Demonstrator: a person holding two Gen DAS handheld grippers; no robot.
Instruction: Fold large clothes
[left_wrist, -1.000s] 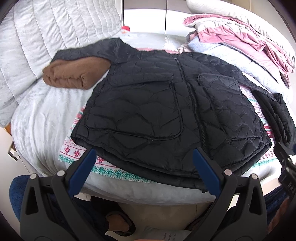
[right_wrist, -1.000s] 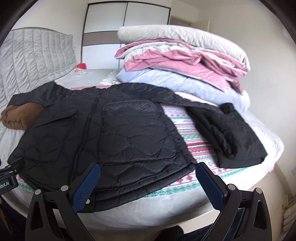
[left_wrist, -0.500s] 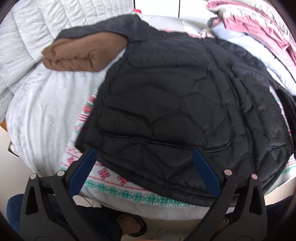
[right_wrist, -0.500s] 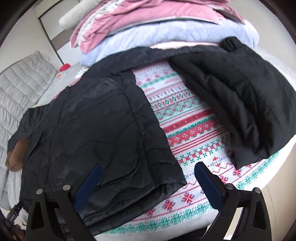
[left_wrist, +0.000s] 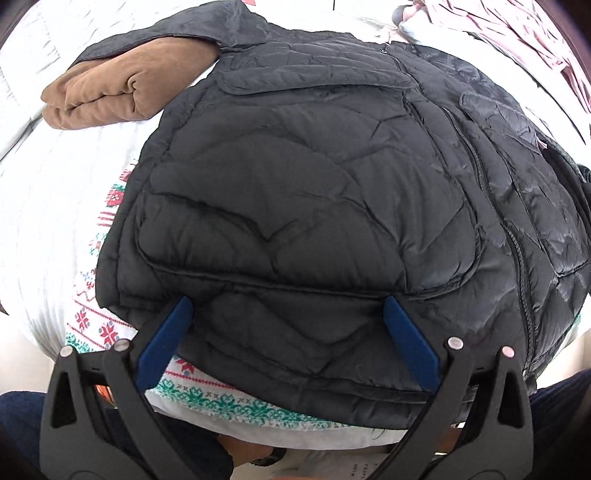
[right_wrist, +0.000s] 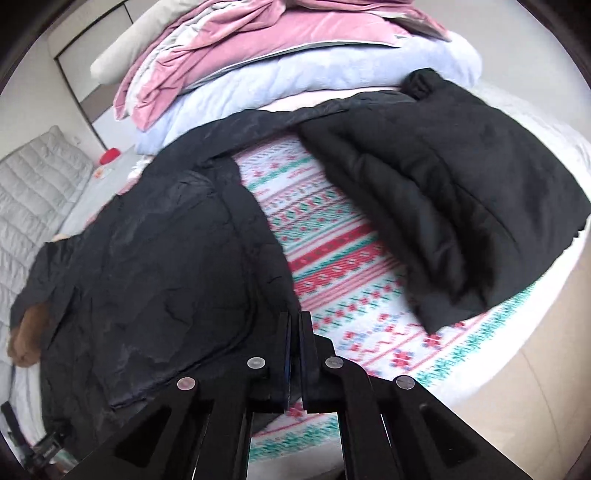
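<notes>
A black quilted jacket (left_wrist: 314, 192) lies spread front-up on the patterned blanket on the bed; it also shows in the right wrist view (right_wrist: 155, 266). My left gripper (left_wrist: 284, 314) is open, its blue pads over the jacket's bottom hem near the left corner. My right gripper (right_wrist: 294, 325) is shut on the jacket's bottom right hem corner. One sleeve lies over a folded brown garment (left_wrist: 122, 88).
A second black padded garment (right_wrist: 454, 206) lies folded on the blanket (right_wrist: 332, 258) to the right. A pile of pink and pale blue bedding (right_wrist: 280, 62) is stacked at the back. The bed's front edge (left_wrist: 258, 424) is just below my grippers.
Both grippers have moved down and in toward the jacket's hem. The right gripper has gone from open to shut on the hem corner. The left stays open.
</notes>
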